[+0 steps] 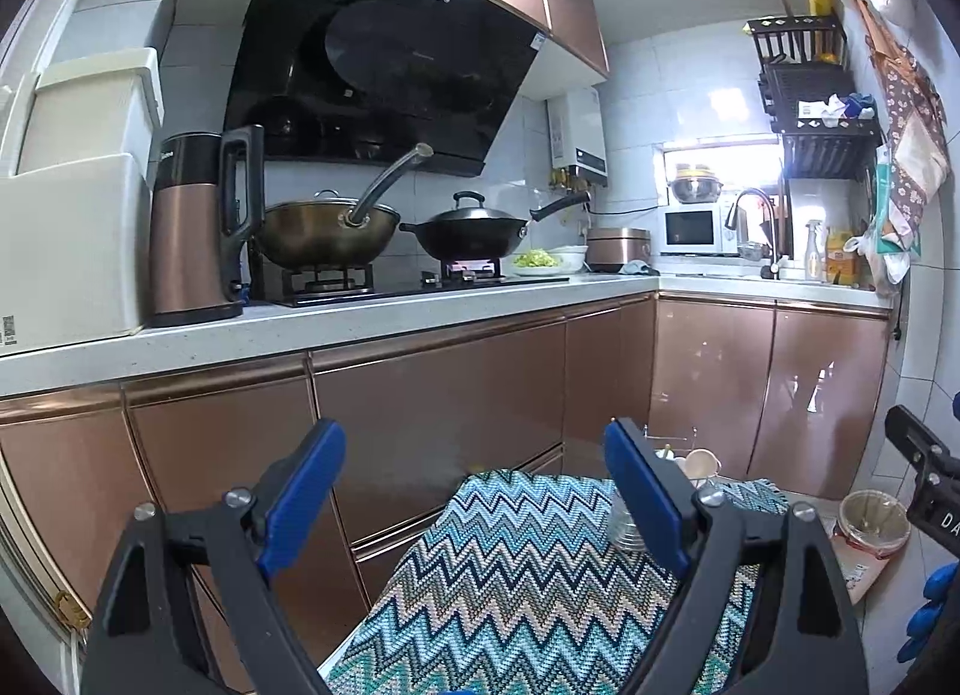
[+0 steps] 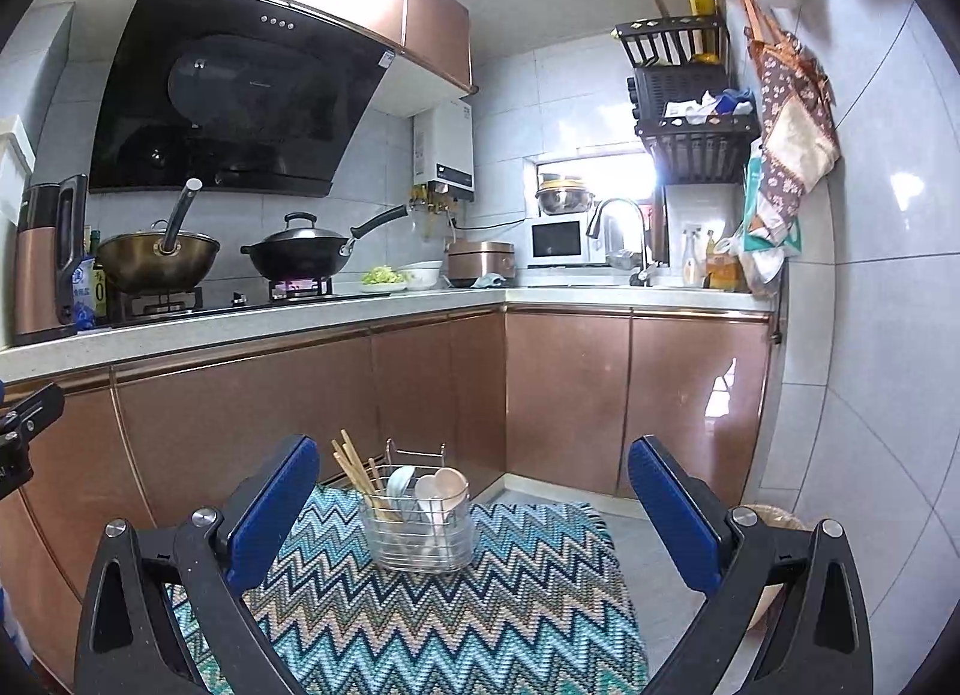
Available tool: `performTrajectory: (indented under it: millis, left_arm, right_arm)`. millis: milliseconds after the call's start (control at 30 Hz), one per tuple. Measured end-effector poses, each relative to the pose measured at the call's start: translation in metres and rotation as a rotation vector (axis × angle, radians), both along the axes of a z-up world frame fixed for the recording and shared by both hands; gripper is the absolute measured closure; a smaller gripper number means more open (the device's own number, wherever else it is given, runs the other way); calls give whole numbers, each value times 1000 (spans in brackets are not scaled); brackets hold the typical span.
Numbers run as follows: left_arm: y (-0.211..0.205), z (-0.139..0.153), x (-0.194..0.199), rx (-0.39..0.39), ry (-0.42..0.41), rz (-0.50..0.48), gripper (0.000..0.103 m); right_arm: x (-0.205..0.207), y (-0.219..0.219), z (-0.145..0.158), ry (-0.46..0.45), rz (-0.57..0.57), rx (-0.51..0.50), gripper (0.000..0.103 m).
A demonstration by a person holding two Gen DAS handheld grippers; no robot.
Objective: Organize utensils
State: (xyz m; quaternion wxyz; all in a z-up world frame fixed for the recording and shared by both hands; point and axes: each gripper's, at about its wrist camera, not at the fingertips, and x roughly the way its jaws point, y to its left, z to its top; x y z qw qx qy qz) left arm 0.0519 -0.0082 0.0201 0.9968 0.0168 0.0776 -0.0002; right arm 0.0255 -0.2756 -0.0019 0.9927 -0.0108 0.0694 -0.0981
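Observation:
A wire utensil holder (image 2: 420,533) stands on a table covered with a zigzag cloth (image 2: 480,623). Wooden chopsticks (image 2: 354,467) lean in its left part and pale spoons (image 2: 441,488) stand upright in its right part. My right gripper (image 2: 474,491) is open, its blue pads wide apart on either side of the holder and clear of it, holding nothing. My left gripper (image 1: 474,485) is also open and empty above the same cloth (image 1: 510,587). In the left wrist view the holder (image 1: 678,455) is mostly hidden behind the right finger, with a spoon bowl (image 1: 699,462) showing.
Copper-coloured cabinets (image 2: 300,425) and a counter with two woks (image 2: 300,254), a kettle (image 1: 192,233), microwave (image 2: 558,242) and sink tap (image 2: 618,233) lie ahead. A lined bin (image 1: 873,521) sits on the floor at right. The other gripper's body (image 1: 924,467) shows at the right edge.

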Motion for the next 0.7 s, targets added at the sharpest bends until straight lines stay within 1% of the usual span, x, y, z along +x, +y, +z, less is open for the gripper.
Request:
performTrajectory:
  millis: [167, 567, 700]
  left_arm:
    - [2, -1, -3, 2, -2, 16, 15]
    - [-4, -6, -3, 24, 1, 37, 15]
    - [-6, -8, -4, 26, 3, 29, 15]
  right_arm:
    - [-3, 3, 1, 4, -15, -13, 0]
    - [-7, -8, -1, 12, -73, 11, 0]
    - [-7, -10, -2, 15, -83, 16, 0]
